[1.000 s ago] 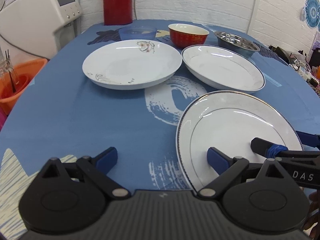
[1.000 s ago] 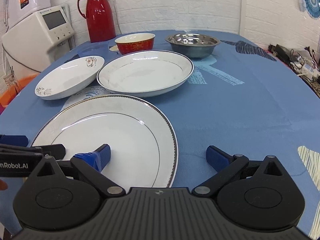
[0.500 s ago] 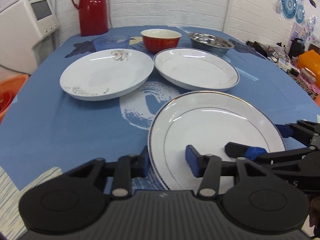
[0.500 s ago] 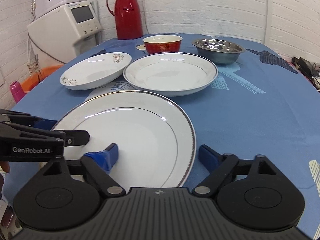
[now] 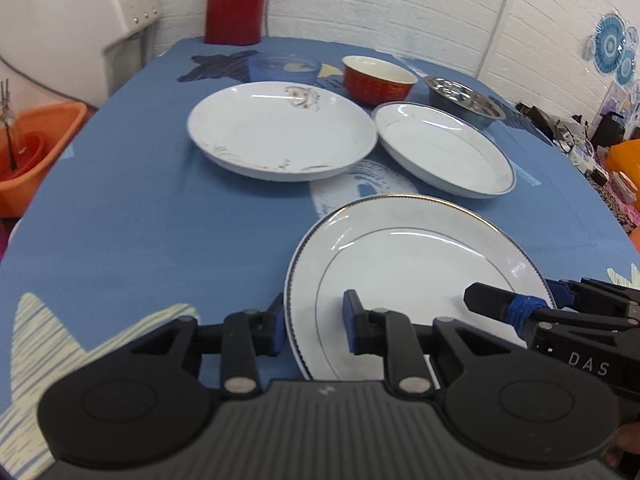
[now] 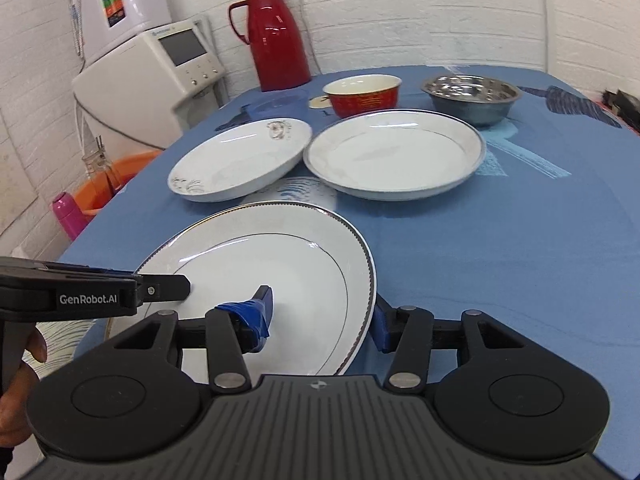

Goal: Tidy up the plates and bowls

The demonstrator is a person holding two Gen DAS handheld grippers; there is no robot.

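Both grippers clamp the gold-rimmed plate (image 5: 416, 264), low centre of frame: left gripper (image 5: 314, 326) jaws closed over its left rim, right gripper (image 6: 322, 318) over its right rim, tilting it above the counter (image 5: 160, 216).

Brightness: both views bright and evenly lit, colours clear.
Light source: streak highlights on the white gold-rimmed flat plate (image 5: 416, 256) and the glossy red thermos jug (image 6: 278, 36) point to lamps overhead.
Shadows: soft and short, tucked under the white floral-patterned shallow dish (image 5: 280, 136) on the blue patterned tablecloth (image 5: 140, 216).
Glare: bright specks in the stainless steel bowl (image 6: 470, 96); nothing washed out.
Blur: slight smear in both views, strongest on far objects and frame edges.
Distortion: strong fisheye; the white brick wall (image 6: 420, 12) bows, corners darken.
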